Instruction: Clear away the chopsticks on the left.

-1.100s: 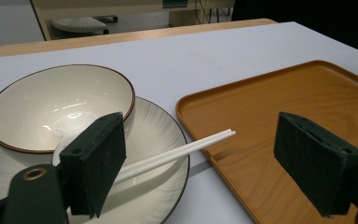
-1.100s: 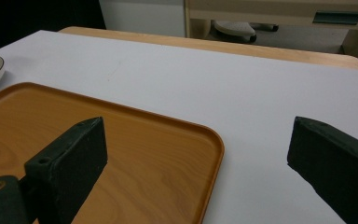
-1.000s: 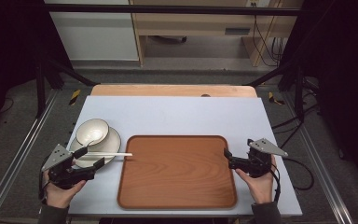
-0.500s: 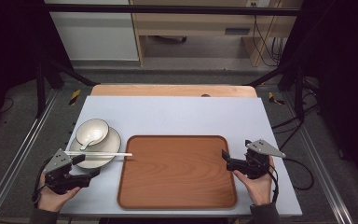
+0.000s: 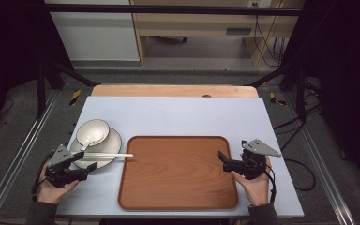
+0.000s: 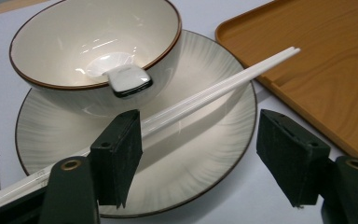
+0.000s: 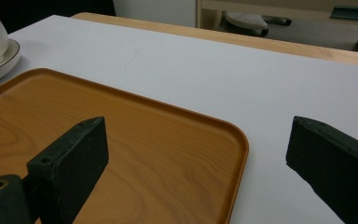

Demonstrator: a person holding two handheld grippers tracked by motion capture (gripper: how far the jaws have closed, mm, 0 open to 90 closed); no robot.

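Note:
A cream bowl point(image 5: 93, 131) with a white spoon point(image 5: 94, 137) in it stands on a cream plate point(image 5: 112, 143) at the table's left. White chopsticks point(image 5: 108, 155) lie across the plate's near side, their tips over the edge of the wooden tray point(image 5: 178, 173). My left gripper point(image 5: 91, 166) is open just in front of the plate. Its left jaw hovers over the chopsticks point(image 6: 223, 86), not closed on them, with the bowl point(image 6: 74, 42) beyond. My right gripper point(image 5: 222, 157) stands open at the tray's right edge. Nothing is between its jaws, which straddle the tray's far right corner point(image 7: 235, 140).
The tray lies bare in the middle of the white table top point(image 5: 178, 115). A wooden strip point(image 5: 173, 90) runs along the far edge. Black frame posts point(image 5: 300, 79) stand at both sides, and cables point(image 5: 304, 168) trail off the right.
My left hand and gripper have drawn back a little toward the near left, off the chopsticks' handle end. The chopsticks stay on the plate. The right gripper has barely moved.

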